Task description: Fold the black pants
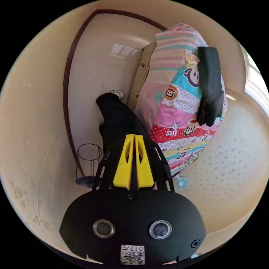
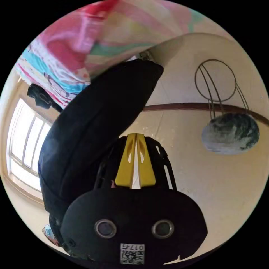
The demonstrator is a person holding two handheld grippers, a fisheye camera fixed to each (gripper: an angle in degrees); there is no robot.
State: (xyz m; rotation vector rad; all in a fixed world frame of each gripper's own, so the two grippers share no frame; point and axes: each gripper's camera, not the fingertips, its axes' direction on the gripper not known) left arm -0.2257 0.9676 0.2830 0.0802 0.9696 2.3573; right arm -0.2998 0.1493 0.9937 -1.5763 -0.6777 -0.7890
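The black pants (image 1: 117,120) hang off the bed: in the left gripper view they run as a dark strip from beyond the left gripper (image 1: 134,161) out over the pale floor (image 1: 92,70), beside the bed's near edge, and in the right gripper view the same cloth (image 2: 95,126) sweeps in a broad band from under the patterned bedspread (image 2: 84,36) down past the left of the right gripper (image 2: 136,159). The left gripper's yellow jaws stand closed with only a thin dark line between them, and black cloth lies right behind and around them; whether fabric is pinched in that line I cannot tell for sure. The right gripper's jaws are likewise brought together, with a pale sliver showing in the gap, and the pants pass beside them rather than plainly between them, so a hold there cannot be confirmed. On the colourful bedspread (image 1: 179,92) a separate dark garment (image 1: 210,87) rests, seemingly already folded into a compact bundle. A wire stand (image 2: 217,84) with a mottled round object (image 2: 231,133) sits on the floor near the wall's brown skirting (image 2: 196,106), and a window (image 2: 28,134) lights the far side. As a judgement, the folding is at an early stage: the pants are lifted and hanging, not laid flat, with no crease or doubled layer to be seen. Spreading them on the bed and making every fold appear to be left.
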